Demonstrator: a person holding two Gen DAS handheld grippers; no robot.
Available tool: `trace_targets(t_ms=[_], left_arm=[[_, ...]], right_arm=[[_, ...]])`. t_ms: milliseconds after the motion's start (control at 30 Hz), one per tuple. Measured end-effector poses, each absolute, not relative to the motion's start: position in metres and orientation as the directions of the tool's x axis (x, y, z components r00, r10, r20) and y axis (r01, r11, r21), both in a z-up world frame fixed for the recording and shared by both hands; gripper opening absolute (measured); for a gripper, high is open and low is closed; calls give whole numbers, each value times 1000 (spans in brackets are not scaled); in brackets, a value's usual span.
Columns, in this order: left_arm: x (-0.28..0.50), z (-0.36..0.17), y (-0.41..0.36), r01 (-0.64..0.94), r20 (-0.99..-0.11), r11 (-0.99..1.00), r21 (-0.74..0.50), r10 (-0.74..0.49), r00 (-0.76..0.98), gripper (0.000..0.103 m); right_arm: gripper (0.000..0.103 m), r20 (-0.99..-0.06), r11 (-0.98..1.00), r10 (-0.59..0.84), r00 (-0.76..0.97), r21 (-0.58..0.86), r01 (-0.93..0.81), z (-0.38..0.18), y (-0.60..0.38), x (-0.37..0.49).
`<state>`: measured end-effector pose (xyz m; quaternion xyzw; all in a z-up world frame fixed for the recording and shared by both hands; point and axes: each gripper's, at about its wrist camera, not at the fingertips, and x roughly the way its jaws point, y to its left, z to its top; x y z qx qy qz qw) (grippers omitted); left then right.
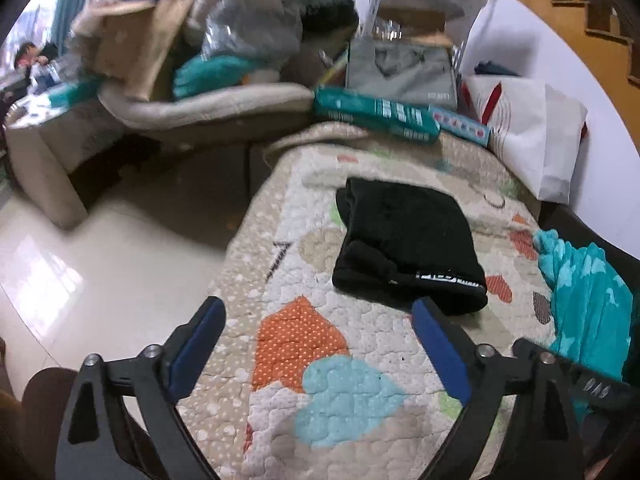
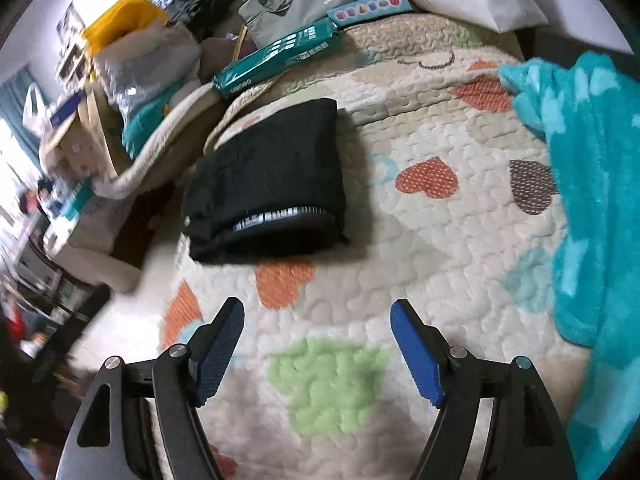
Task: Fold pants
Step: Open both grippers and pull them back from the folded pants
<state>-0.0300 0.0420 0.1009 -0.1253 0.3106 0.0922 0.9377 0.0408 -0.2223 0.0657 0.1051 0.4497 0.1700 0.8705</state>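
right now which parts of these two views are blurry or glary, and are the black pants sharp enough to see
Left wrist view: the clutter pile at the back is smeared, the floor shows window glare, and the folded black pants are fairly sharp. Right wrist view: the left edge is streaked, the quilt is slightly soft, and the pants are clear. Both views bend at the rim.

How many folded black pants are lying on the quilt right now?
1. The black pants lie folded on the quilt, ahead of both open grippers, left of the teal blanket. None other shows.
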Motion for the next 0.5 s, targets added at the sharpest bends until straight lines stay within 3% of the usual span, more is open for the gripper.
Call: trace_targets(t_ms=[200, 500], left_arm=[[-53, 121, 22, -270, -561, 958, -93, 174, 809, 96], [-84, 166, 5, -305, -400, 952, -10, 275, 874, 103]], right_arm=[[81, -716, 929, 370, 593, 295, -224, 75, -221, 20], [85, -678, 929, 368, 637, 247, -275, 87, -212, -2]])
